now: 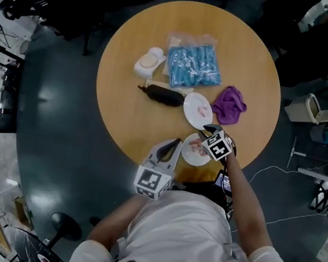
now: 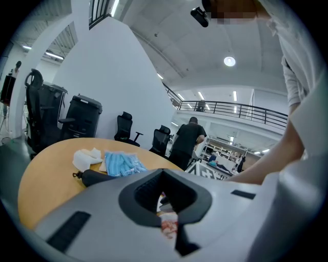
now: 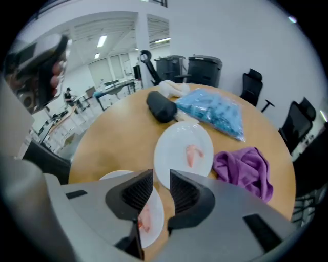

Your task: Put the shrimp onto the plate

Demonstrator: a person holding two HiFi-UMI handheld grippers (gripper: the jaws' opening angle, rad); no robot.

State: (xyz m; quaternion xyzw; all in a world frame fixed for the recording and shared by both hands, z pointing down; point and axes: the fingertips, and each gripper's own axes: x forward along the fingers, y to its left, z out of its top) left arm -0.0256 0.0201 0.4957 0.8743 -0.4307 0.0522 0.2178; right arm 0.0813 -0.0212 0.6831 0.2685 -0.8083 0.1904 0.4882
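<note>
1. Shrimp [image 3: 145, 217]: small, pale pink, lying flat on the near plate [image 3: 116, 175], which sits close to the table [image 3: 113, 133] edge in front of the person. A second shrimp [image 3: 193, 154] lies on the far plate [image 3: 174, 135] just beyond.
2. Handling, judged: light, soft, probably slick. Likely to squash or slip out under a hard pinch. Best taken across the thicker mid-body with a gentle close; the thin tail end gives a poor hold.
3. Right gripper [image 3: 161, 176]: hovers over the near plate, jaws a narrow gap apart, nothing between them. The shrimp sits below and slightly left of the gap, so a small shift is needed before closing.
4. Left gripper [image 2: 164, 173]: just beside the near plate, jaw tips meeting. A pink-and-white patch shows through the slit behind the tips, probably the near plate and its shrimp beyond.
5. Surroundings: purple cloth [image 3: 245, 169] right of the far plate; blue packet [image 3: 212, 110] and black pouch [image 3: 160, 106] further back.
</note>
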